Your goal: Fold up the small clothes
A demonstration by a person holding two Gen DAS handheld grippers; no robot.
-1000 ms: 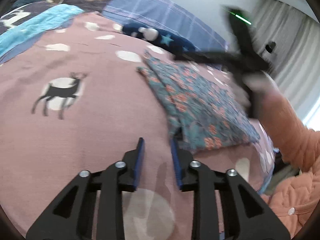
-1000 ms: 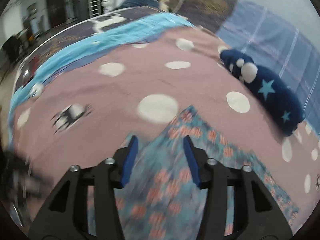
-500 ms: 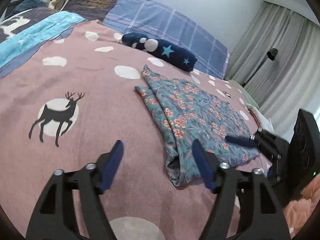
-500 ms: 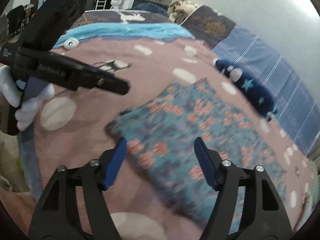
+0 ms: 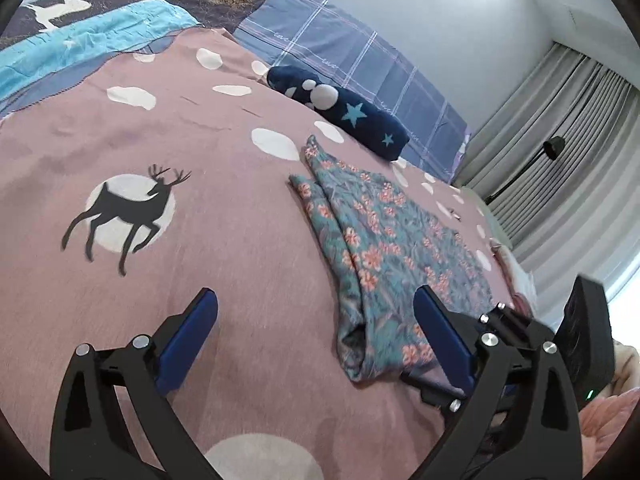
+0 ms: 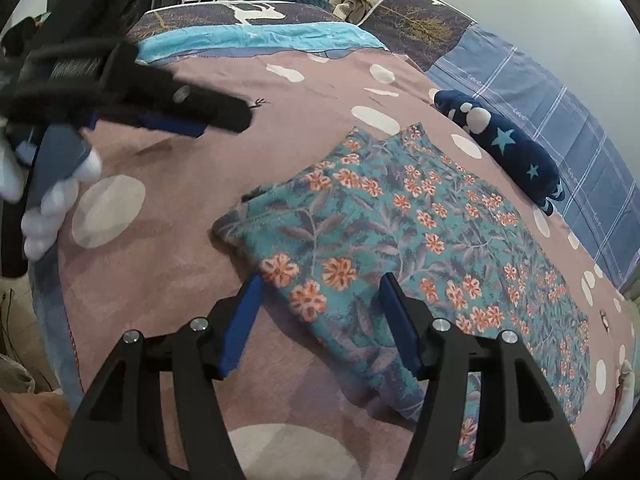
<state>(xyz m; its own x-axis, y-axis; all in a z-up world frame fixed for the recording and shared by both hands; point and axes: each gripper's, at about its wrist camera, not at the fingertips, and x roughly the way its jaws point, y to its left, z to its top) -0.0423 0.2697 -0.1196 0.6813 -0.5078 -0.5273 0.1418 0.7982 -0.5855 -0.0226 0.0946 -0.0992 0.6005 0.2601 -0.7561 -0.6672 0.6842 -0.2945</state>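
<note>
A teal garment with orange flowers [image 5: 384,240] lies folded lengthwise on the pink bedspread [image 5: 224,216]. My left gripper [image 5: 316,320] hovers low over the bedspread with its jaws opening wide. The garment's near end lies on the bed just inside its right finger, and neither pad touches it. In the right wrist view my right gripper [image 6: 320,300] stands open over the near edge of the garment [image 6: 400,232]; the cloth lies under the gap, unpinched. The left gripper [image 6: 192,116] shows at upper left, held by a white-gloved hand [image 6: 52,200].
A rolled navy cloth with stars [image 5: 340,108] lies beyond the garment, with a checked blue pillow [image 5: 360,52] behind it. The bedspread bears a deer print [image 5: 128,212]. Grey curtains [image 5: 560,160] hang on the right. A peach sleeve [image 5: 608,412] sits at lower right.
The left jaws spread from narrow to wide. The right gripper swung from over the garment's far part to its near edge, and the garment now lies free on the bed.
</note>
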